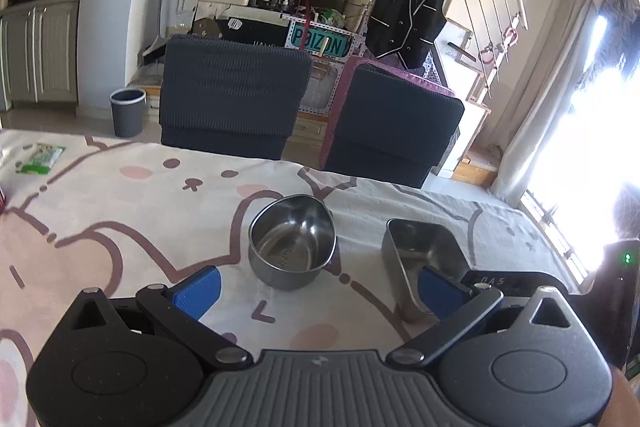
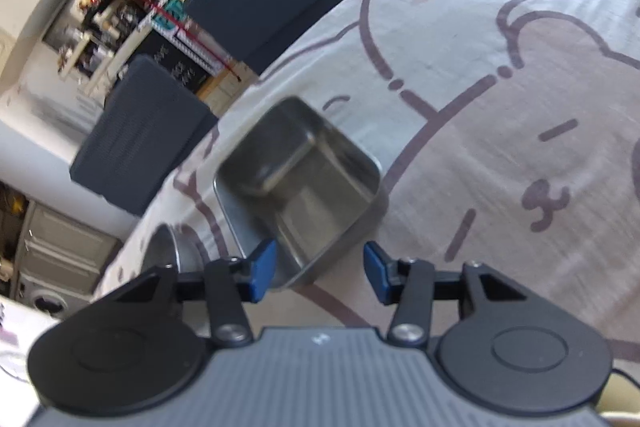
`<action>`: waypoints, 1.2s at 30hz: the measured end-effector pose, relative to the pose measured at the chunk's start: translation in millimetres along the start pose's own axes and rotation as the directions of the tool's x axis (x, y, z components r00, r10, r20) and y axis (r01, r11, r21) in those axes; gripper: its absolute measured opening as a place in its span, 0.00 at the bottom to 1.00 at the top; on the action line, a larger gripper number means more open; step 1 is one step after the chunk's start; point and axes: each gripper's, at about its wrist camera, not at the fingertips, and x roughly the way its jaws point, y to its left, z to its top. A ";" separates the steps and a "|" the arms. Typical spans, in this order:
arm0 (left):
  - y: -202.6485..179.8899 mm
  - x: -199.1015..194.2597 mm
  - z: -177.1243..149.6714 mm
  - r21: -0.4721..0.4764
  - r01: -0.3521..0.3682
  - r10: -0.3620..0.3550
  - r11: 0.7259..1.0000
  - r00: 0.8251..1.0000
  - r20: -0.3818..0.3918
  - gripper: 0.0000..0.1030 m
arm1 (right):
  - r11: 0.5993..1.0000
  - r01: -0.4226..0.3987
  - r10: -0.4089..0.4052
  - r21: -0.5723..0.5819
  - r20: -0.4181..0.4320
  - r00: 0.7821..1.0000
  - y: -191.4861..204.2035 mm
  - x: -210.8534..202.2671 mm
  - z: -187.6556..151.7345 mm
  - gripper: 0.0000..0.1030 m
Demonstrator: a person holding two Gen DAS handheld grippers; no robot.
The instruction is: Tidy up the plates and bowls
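A round steel bowl (image 1: 292,243) stands on the cartoon-print tablecloth (image 1: 120,227), just ahead of my left gripper (image 1: 318,291). That gripper is open wide with nothing between its blue pads (image 1: 200,289). To the bowl's right sits a rectangular steel container (image 1: 416,247). My right gripper (image 2: 319,273), tilted in its view, is open about halfway, and the near corner of the rectangular container (image 2: 304,187) lies between its fingers. The left pad (image 2: 262,269) is at the container's wall; the right pad stands apart. The round bowl (image 2: 172,251) shows partly at lower left.
Two dark-covered chairs (image 1: 232,99) (image 1: 392,131) stand at the table's far edge. A green packet (image 1: 40,157) lies at the far left of the cloth. A grey bin (image 1: 128,111) stands on the floor beyond. The right gripper's black body (image 1: 496,283) is close beside the container.
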 end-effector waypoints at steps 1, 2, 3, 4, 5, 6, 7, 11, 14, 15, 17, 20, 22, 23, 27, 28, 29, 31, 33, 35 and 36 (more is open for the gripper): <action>-0.2 0.7 0.0 0.009 -0.004 0.004 1.000 1.000 0.001 1.00 | 1.000 0.005 -0.005 -0.009 -0.015 1.000 0.4 2.8 -1.2 0.49; -0.2 0.9 -0.4 0.016 -0.009 0.009 1.000 1.000 0.003 1.00 | 1.000 0.003 -0.003 -0.011 -0.028 1.000 -0.4 3.7 -1.5 0.48; -0.3 1.2 -0.8 0.019 -0.014 0.014 1.000 1.000 0.003 1.00 | 1.000 -0.006 0.006 -0.011 -0.034 0.999 -1.3 2.8 -2.2 0.48; -0.3 1.4 -1.4 0.018 -0.016 0.016 1.000 1.000 0.002 1.00 | 1.000 -0.013 0.012 -0.012 -0.038 0.999 -2.7 2.5 -1.9 0.47; -0.2 1.6 -1.8 0.017 -0.016 0.016 1.000 1.000 -0.001 1.00 | 1.000 -0.016 0.015 -0.012 -0.042 0.999 -3.5 1.1 -1.8 0.46; -0.6 1.7 -1.8 0.017 -0.017 0.017 1.000 1.000 -0.003 1.00 | 1.000 -0.017 0.017 -0.010 -0.044 0.999 -5.0 -0.8 -1.8 0.45; -1.2 1.9 -2.2 0.019 -0.020 0.020 1.000 1.000 -0.003 1.00 | 1.000 -0.021 0.020 -0.010 -0.048 0.999 -6.9 -2.1 -1.2 0.39; -3.5 3.9 -2.4 0.023 -0.035 0.035 0.999 0.999 -0.002 1.00 | 0.997 -0.006 0.001 -0.082 -0.069 0.998 -7.7 -9.5 0.9 0.25; -4.3 4.5 -3.2 0.016 -0.034 0.034 0.999 0.999 -0.007 1.00 | 0.992 0.020 -0.029 -0.126 -0.069 0.997 -11.8 -14.3 2.9 0.17; -4.5 4.6 -3.4 0.016 -0.033 0.033 0.999 0.999 -0.006 1.00 | 0.990 0.024 -0.034 -0.135 -0.069 0.997 -13.7 -15.7 3.9 0.16; -4.9 4.3 -3.7 0.013 -0.027 0.027 1.000 1.000 -0.005 1.00 | 0.988 0.029 -0.039 -0.150 -0.064 0.997 -17.5 -18.2 6.2 0.12; -3.4 4.9 -3.5 -0.002 -0.011 0.011 1.000 1.000 -0.008 1.00 | 0.982 0.019 -0.032 -0.190 -0.064 0.997 -22.3 -22.2 8.1 0.05; -1.6 6.8 -3.2 -0.026 -0.011 0.010 1.000 1.000 -0.029 0.99 | 0.971 0.010 -0.029 -0.238 -0.076 0.997 -19.7 -22.2 7.5 0.03; 0.4 8.3 -2.8 -0.047 -0.008 0.006 0.999 0.999 -0.045 0.99 | 0.964 0.002 -0.023 -0.265 -0.078 0.997 -17.7 -23.0 6.9 0.03; 10.9 13.0 -2.6 -0.137 0.017 -0.028 0.990 0.996 -0.080 0.87 | 0.943 -0.029 -0.005 -0.331 -0.100 0.995 -9.5 -23.3 9.0 0.03; 13.1 14.6 -3.0 -0.154 0.019 -0.033 0.988 0.996 -0.089 0.85 | 0.935 -0.030 -0.007 -0.355 -0.103 0.995 -7.7 -23.5 8.4 0.03; 15.4 16.6 -3.3 -0.165 0.020 -0.036 0.986 0.995 -0.097 0.80 | 0.925 -0.037 -0.006 -0.379 -0.111 0.994 -6.2 -23.4 8.2 0.03; 17.7 20.9 -3.7 -0.164 0.008 -0.027 0.986 0.993 -0.115 0.74 | 0.904 -0.064 0.006 -0.422 -0.138 0.990 -4.0 -23.4 7.3 0.03; 18.3 25.6 -5.1 -0.143 -0.008 -0.012 0.990 0.990 -0.138 0.69 | 0.874 -0.089 0.010 -0.477 -0.165 0.986 -0.1 -23.4 4.5 0.03; 19.6 30.5 -6.7 -0.133 -0.019 -0.003 0.991 0.987 -0.163 0.63 | 0.850 -0.116 0.016 -0.514 -0.194 0.981 1.5 -23.3 2.0 0.03; 20.7 32.6 -7.8 -0.133 -0.021 -0.003 0.991 0.984 -0.176 0.59 | 0.839 -0.131 0.020 -0.528 -0.211 0.977 1.8 -23.6 1.0 0.03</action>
